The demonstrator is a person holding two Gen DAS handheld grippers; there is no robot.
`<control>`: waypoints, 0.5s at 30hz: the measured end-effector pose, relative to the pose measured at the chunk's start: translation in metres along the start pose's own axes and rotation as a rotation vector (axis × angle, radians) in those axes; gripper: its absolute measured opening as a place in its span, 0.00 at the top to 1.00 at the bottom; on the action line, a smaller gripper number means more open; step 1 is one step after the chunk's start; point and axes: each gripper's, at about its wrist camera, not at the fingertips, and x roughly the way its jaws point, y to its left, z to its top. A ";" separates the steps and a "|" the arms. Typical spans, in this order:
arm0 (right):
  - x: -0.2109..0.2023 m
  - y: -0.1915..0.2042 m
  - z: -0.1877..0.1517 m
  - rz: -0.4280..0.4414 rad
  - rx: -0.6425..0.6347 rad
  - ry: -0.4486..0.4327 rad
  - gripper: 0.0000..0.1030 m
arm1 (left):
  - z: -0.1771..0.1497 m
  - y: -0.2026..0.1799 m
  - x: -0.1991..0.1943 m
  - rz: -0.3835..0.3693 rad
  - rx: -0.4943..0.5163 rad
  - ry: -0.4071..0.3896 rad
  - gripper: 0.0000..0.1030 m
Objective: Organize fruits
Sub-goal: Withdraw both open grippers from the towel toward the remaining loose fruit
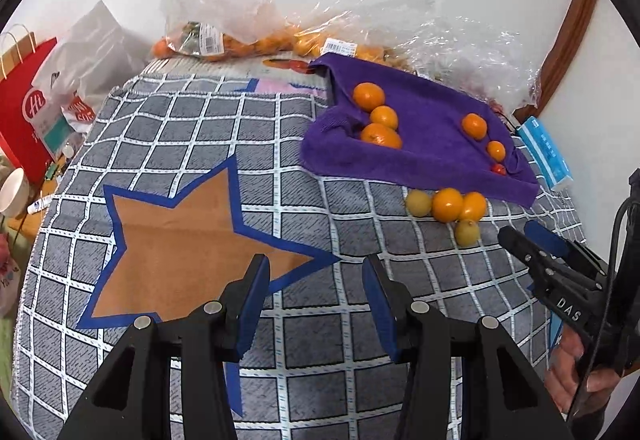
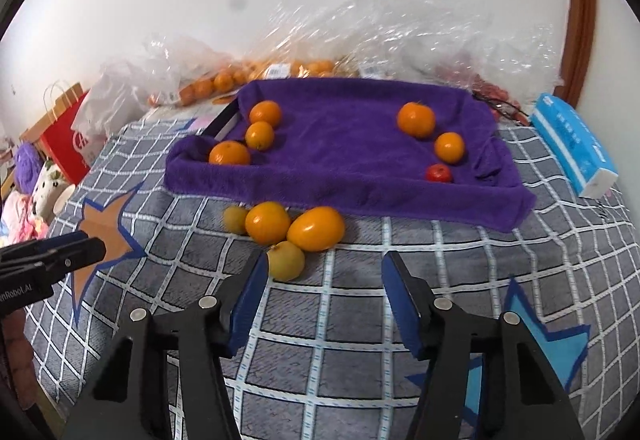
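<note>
Six fruits already sit on the purple towel (image 2: pixel 344 144), which appears to be draped over a tray: three oranges (image 2: pixel 260 135) lined up along its left edge, and two more oranges (image 2: pixel 416 119) plus a small red fruit (image 2: pixel 438 173) near its right edge. Four fruits remain off it, clustered on the checked blanket (image 2: pixel 352 304) just in front of the towel's front hem: two orange fruits (image 2: pixel 316 228) touching each other, a pale yellow one (image 2: pixel 285 260) nearest the camera and another yellowish one (image 2: pixel 236 219) at the cluster's left. By this count the sorting looks somewhat past halfway, with the loose cluster still to be moved. The right gripper (image 2: pixel 324 304) hovers over the blanket just in front of that cluster, fingers spread and empty, its left finger near the pale yellow fruit. The left gripper (image 1: pixel 316 300) hangs further left of the towel, over the blanket's brown star, jaws likewise apart and holding nothing. The left wrist view alone shows the red paper bag (image 1: pixel 24 108) and a white cup (image 1: pixel 14 192) well left of the towel, and the person's hand (image 1: pixel 576 372) on the right tool. The right wrist view gives the clearer look at the towel's whole surface, the blue tissue pack (image 2: pixel 572 144) just right of it, and the clear plastic bags of fruit (image 2: pixel 256 74) behind it.
</note>
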 end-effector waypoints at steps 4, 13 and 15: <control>0.014 0.011 0.001 0.006 -0.022 0.032 0.50 | 0.001 0.007 0.007 -0.006 -0.010 0.013 0.55; 0.043 0.018 -0.001 0.026 -0.031 0.099 0.60 | 0.001 0.015 0.019 0.003 -0.025 0.043 0.56; 0.047 0.019 -0.002 0.029 -0.039 0.104 0.64 | 0.000 0.013 0.021 0.004 -0.022 0.051 0.56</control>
